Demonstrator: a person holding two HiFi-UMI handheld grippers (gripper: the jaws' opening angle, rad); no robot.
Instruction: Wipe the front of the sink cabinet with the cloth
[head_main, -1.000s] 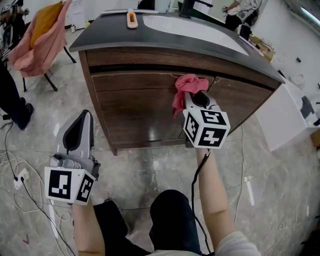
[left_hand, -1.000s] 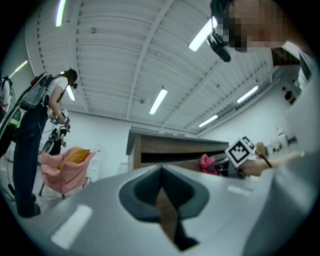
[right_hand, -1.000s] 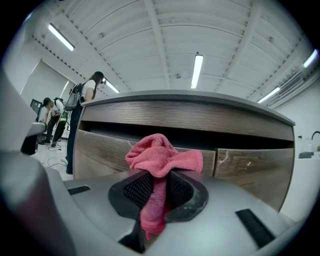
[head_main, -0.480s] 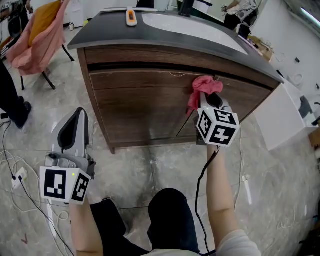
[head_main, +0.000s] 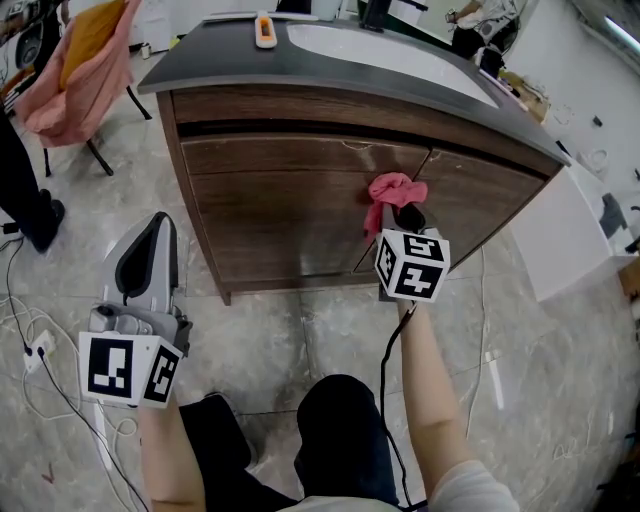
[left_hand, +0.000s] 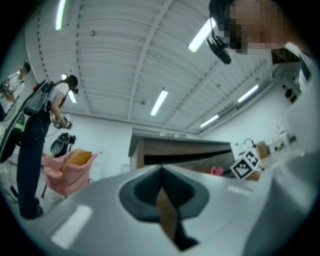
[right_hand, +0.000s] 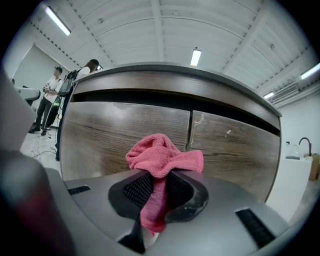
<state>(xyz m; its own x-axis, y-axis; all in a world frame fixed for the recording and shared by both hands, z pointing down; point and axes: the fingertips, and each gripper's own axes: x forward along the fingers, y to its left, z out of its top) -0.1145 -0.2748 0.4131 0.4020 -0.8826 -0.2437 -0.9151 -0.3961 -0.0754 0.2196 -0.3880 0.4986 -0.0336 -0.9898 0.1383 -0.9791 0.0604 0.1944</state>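
Where the cloth sits: pink cloth (head_main: 393, 192), bunched up against the wooden front of the sink cabinet (head_main: 270, 215). It lies on the vertical seam between two door panels, about mid-height, nearer the front's right edge than its left.
Right gripper (head_main: 402, 214): pointed at the cabinet front. Fingers (right_hand: 135, 190) clamped on the cloth. In the right gripper view a strip of cloth runs down between the black pads and the rest puffs out past the tips.
Left gripper (head_main: 155, 228): held low over the floor, off the cabinet's front left corner and well apart from it. Fingers closed together with nothing between them; only a thin slit shows.
Cabinet top: dark slab with a white basin (head_main: 380, 50). A small orange-and-white object (head_main: 262, 32) lies left of the basin, near the rear edge.
Floor (head_main: 300, 330): grey marbled tile. Loose cables (head_main: 35, 390) at the left.
Surroundings: chair draped in pink fabric (head_main: 75, 85) left of the cabinet. White box (head_main: 565, 235) beside its right end.
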